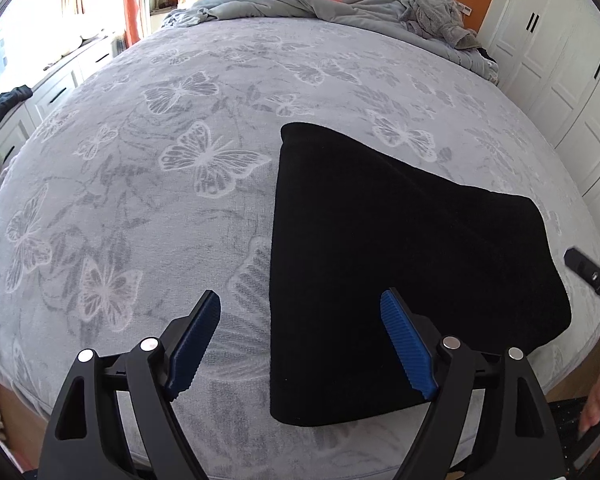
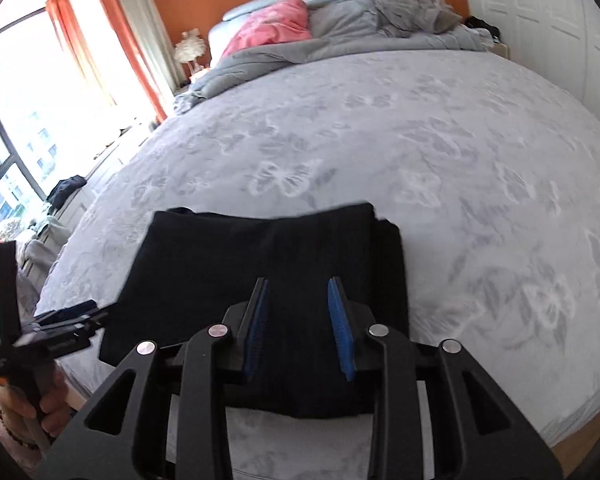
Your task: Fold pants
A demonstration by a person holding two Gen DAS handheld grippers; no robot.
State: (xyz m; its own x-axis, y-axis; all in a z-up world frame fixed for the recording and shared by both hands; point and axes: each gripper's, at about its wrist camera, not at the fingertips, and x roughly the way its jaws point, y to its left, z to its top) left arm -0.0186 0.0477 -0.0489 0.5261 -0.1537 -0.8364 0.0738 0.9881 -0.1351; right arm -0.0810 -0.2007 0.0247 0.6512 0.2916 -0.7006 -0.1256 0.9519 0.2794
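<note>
At the near edge of the bed (image 1: pixel 148 208), lower right of the left wrist view and lower centre of the right wrist view, the black pants (image 1: pixel 380 260) lie as a compact folded stack on the grey butterfly-print cover, several layers visible at the stack's right edge in the right wrist view. The left gripper (image 1: pixel 300 344) stands wide, nothing between its blue pads; one finger shows over the bare cover and the other in front of the left part of the stack. Contact cannot be confirmed. The right gripper (image 2: pixel 298 324) stands at a narrow gap, framed against the middle of the stack; no cloth appears pinched between its pads, so I read it as holding nothing. That view is slightly blurred, so whether the tips touch the fabric cannot be told. Judgement: folding looks essentially complete; the bundle is roughly rectangular, with no legs trailing loose. What may remain is only tidying: the far edge sits slightly askew and the layers at the right side are not flush. Rumpled grey bedding and a pink pillow (image 2: pixel 272 26) at the upper part of both frames, well apart from the work.
</note>
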